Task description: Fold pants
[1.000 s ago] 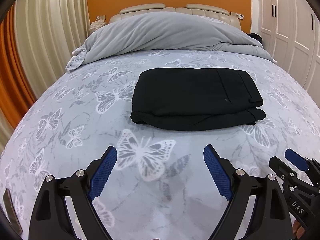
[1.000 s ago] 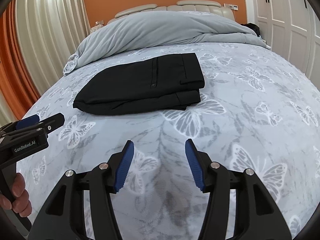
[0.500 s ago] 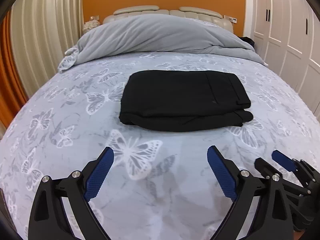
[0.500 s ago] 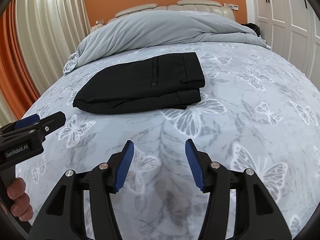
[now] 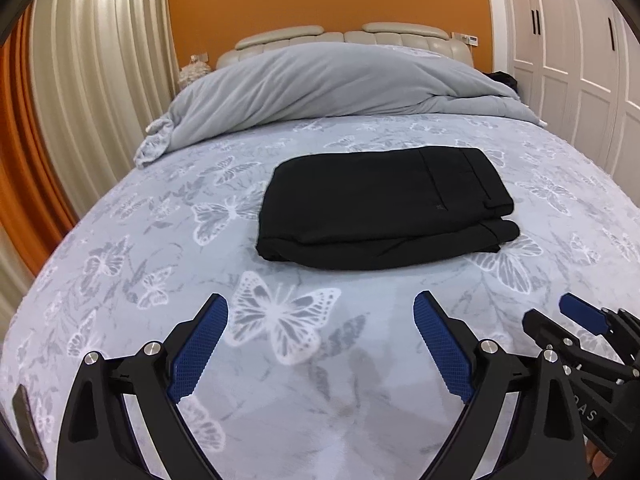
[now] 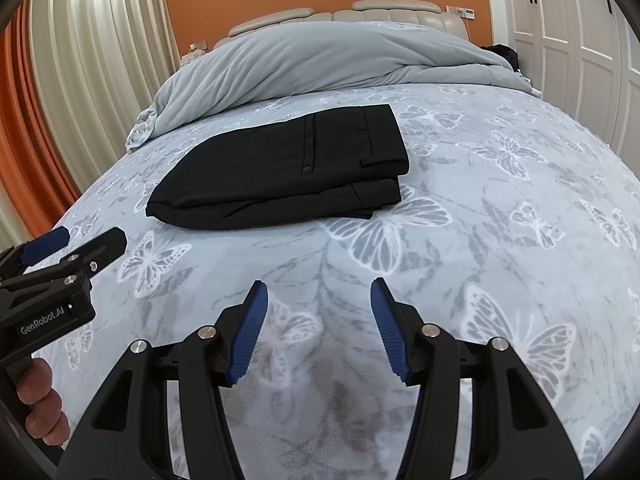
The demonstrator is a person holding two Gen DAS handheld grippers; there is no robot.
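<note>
Pants (image 5: 384, 208) lie folded on the bedspread (image 5: 120, 248) well ahead of both tongs: left gripper (image 5: 320, 308) spread wide, empty, just widened; right gripper (image 6: 316, 292) half apart, empty.

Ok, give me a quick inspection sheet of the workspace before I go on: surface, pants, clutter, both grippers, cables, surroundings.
Surface: bed cover with a butterfly print, lying smooth.
Job's things: black pants folded into a compact stack, lying flat mid-bed, waistband end toward the wardrobe side.
Clutter: grey duvet bunched at the headboard end; a dark flat thing at the near left edge, too cut off to identify.
Grippers: left gripper open wide, its jaws just opened further, nothing between them; right gripper partly open, empty. Both are short of the pants.
Cables: nothing seen.
Surroundings: orange wall, pale curtains, white wardrobe doors.
</note>
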